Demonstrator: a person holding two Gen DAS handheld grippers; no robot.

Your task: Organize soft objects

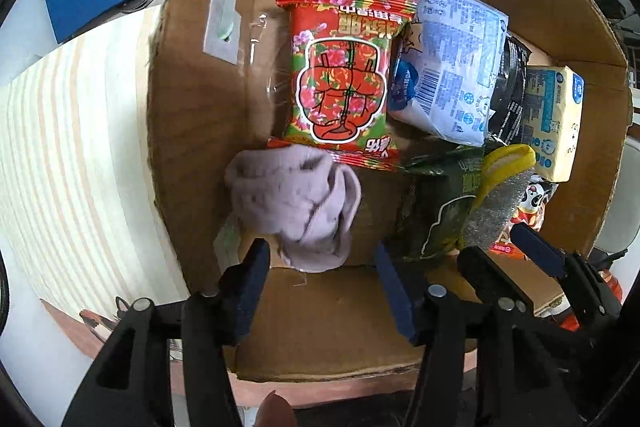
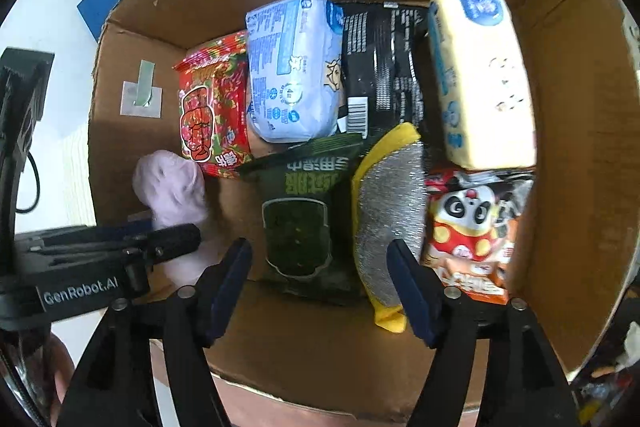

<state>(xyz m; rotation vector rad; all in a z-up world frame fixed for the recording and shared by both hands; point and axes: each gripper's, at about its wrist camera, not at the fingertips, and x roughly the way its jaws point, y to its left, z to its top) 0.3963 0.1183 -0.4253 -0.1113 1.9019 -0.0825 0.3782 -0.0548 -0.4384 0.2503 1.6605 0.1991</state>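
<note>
Left gripper: hanging part open, empty, over lilac sock.
Right gripper: gaping wider, empty, above green packet.
Advice: centring jaws before pinching; cardboard box is crowding.

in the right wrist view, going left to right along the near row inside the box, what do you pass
lilac sock → dark green snack packet → yellow and silver scouring sponge → panda snack packet, which lies against the right wall of the cardboard box
</note>
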